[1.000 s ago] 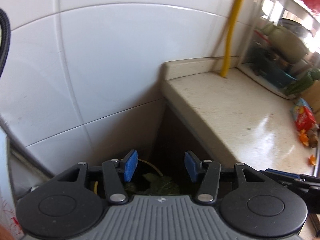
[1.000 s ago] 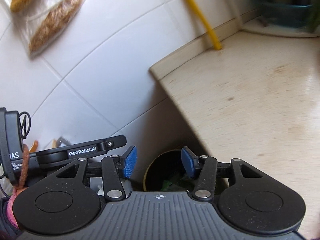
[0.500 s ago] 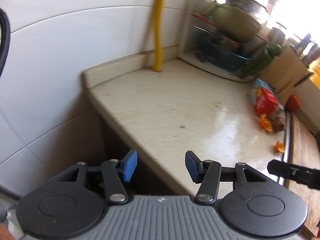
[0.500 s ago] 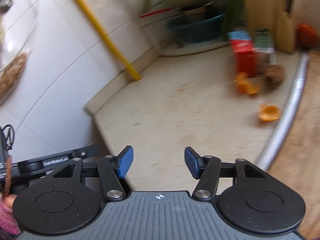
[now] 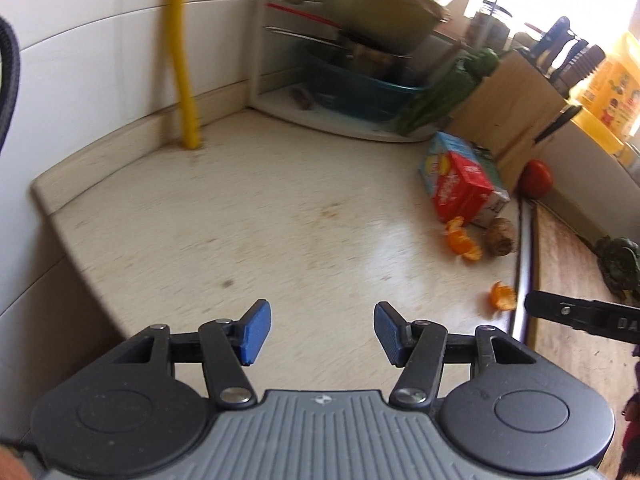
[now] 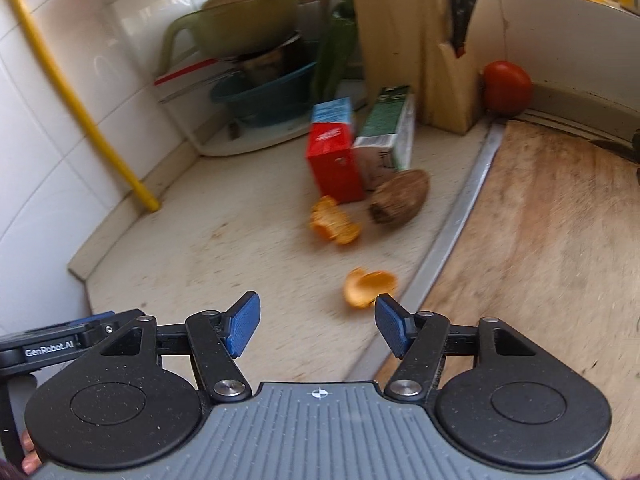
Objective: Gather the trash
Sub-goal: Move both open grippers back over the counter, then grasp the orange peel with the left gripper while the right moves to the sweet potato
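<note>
Trash lies on the beige counter [image 5: 240, 216]: a red and blue carton [image 5: 456, 178] [image 6: 332, 152], a green and white carton [image 6: 390, 132], a brown husk-like lump [image 5: 500, 236] [image 6: 398, 196], a larger orange peel [image 5: 462, 240] [image 6: 334, 226] and a smaller orange peel [image 5: 502, 296] [image 6: 368, 286]. My left gripper [image 5: 320, 334] is open and empty above the counter's near-left part. My right gripper [image 6: 316, 326] is open and empty, with the smaller peel just ahead of its right fingertip.
A yellow pipe [image 5: 184, 60] [image 6: 80, 112] runs down the tiled wall. At the back corner stands a dish rack with a green pot [image 6: 244, 20] and teal basin [image 6: 264, 94]. A knife block [image 6: 416, 40], a tomato [image 6: 506, 86] and a wooden cutting board [image 6: 552, 240] sit right.
Both grippers swung up and right, away from the bin below the counter's left end, and now face the trash on the counter. Both stayed open and empty.
</note>
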### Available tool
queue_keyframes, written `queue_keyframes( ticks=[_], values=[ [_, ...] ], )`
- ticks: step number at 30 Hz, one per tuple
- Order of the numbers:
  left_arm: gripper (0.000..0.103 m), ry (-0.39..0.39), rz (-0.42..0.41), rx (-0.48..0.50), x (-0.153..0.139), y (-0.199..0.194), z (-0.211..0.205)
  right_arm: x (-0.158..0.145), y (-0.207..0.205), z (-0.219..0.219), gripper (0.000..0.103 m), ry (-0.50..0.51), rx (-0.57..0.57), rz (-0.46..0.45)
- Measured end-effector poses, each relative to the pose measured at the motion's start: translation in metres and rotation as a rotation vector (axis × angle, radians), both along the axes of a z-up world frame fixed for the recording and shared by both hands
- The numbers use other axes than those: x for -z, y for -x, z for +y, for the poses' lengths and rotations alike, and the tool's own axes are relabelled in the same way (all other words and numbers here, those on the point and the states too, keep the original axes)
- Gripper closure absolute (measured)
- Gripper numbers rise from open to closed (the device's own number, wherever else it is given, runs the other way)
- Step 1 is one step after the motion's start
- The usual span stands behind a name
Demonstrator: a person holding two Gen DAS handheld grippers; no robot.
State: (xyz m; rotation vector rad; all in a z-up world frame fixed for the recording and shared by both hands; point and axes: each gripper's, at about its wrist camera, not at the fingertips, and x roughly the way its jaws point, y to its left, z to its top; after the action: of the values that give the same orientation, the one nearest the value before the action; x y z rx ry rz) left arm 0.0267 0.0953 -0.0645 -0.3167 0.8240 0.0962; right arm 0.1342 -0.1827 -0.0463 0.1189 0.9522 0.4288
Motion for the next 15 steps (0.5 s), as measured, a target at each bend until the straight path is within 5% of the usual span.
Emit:
queue_keyframes(
  ticks=[15],
  values=[
    [0.047,0.067,-0.007,0.115,-0.007,-0.109,-0.049,0.004,-0.096,-0.024,0.031,-0.041,0.072,0.007]
  ],
)
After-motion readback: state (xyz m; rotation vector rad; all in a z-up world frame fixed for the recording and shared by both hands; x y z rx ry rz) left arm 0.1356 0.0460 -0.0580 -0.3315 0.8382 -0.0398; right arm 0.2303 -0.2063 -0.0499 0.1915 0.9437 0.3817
